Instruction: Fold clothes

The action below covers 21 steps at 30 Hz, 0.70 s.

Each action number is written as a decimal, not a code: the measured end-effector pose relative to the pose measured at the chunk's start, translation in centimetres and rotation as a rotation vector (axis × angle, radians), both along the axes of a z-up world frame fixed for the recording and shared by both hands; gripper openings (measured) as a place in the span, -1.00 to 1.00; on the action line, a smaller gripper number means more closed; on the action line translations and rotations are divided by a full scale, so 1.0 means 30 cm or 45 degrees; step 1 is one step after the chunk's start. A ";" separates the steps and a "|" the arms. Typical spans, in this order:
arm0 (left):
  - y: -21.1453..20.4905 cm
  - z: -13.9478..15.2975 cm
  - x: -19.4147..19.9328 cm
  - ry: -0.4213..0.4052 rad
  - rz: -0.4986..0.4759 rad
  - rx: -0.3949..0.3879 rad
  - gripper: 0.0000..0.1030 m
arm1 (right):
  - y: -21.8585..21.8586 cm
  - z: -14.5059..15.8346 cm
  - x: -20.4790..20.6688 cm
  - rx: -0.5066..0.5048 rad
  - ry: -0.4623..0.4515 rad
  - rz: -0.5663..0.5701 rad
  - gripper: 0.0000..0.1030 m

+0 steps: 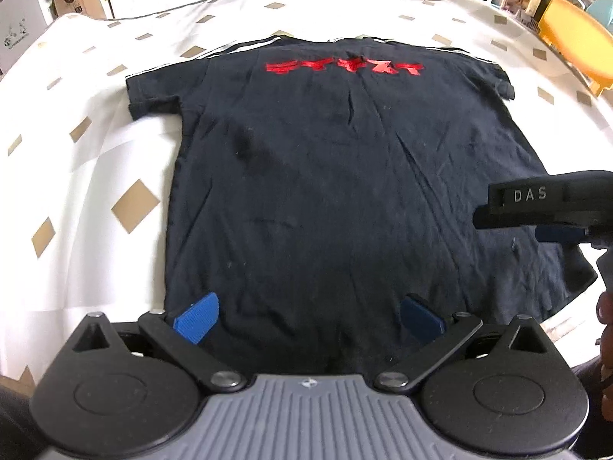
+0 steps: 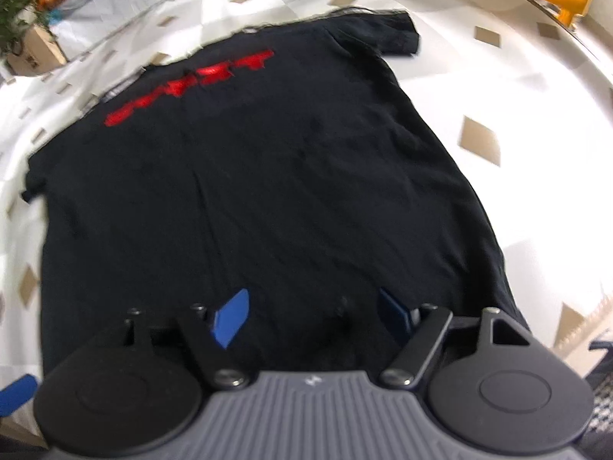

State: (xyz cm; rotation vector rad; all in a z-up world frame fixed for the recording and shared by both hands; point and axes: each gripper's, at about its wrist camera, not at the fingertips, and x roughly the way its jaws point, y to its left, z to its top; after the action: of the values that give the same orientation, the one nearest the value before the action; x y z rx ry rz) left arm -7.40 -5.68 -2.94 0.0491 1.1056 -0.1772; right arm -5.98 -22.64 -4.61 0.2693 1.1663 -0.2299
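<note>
Lying flat ahead of both wide-spread claws, left gripper [image 1: 309, 318] and right gripper [image 2: 312, 316], a black T-shirt [image 1: 325, 199] covers the patterned tablecloth [image 1: 95, 161]; yellow chair [image 1: 574, 46] beyond.

Both grippers share one build — the left gripper [image 1: 309, 320] and right gripper [image 2: 313, 316] each carry ribbed blue pads [image 1: 197, 318] on black linkage bars pinned with silver screws. Two round black discs flank a grey ridged housing bearing a small white emblem. In the left view, the right gripper's black side reads "DAS" in raised letters
</note>
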 end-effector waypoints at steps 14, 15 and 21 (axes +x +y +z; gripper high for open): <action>0.024 0.051 0.166 0.055 0.078 -0.070 0.89 | -0.043 0.125 0.142 0.015 -0.016 0.206 0.66; 0.027 0.060 0.180 0.046 0.073 -0.067 0.89 | -0.049 0.132 0.153 0.009 -0.015 0.218 0.68; 0.048 0.085 0.252 0.033 0.042 -0.055 0.68 | -0.103 0.136 0.196 -0.016 -0.005 0.202 0.70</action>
State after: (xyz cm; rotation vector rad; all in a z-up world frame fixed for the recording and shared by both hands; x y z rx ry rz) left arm 0.16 -4.24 -0.40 -0.0100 1.1274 -0.1726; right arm -0.10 -25.73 -0.52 0.1655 1.1755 -0.0974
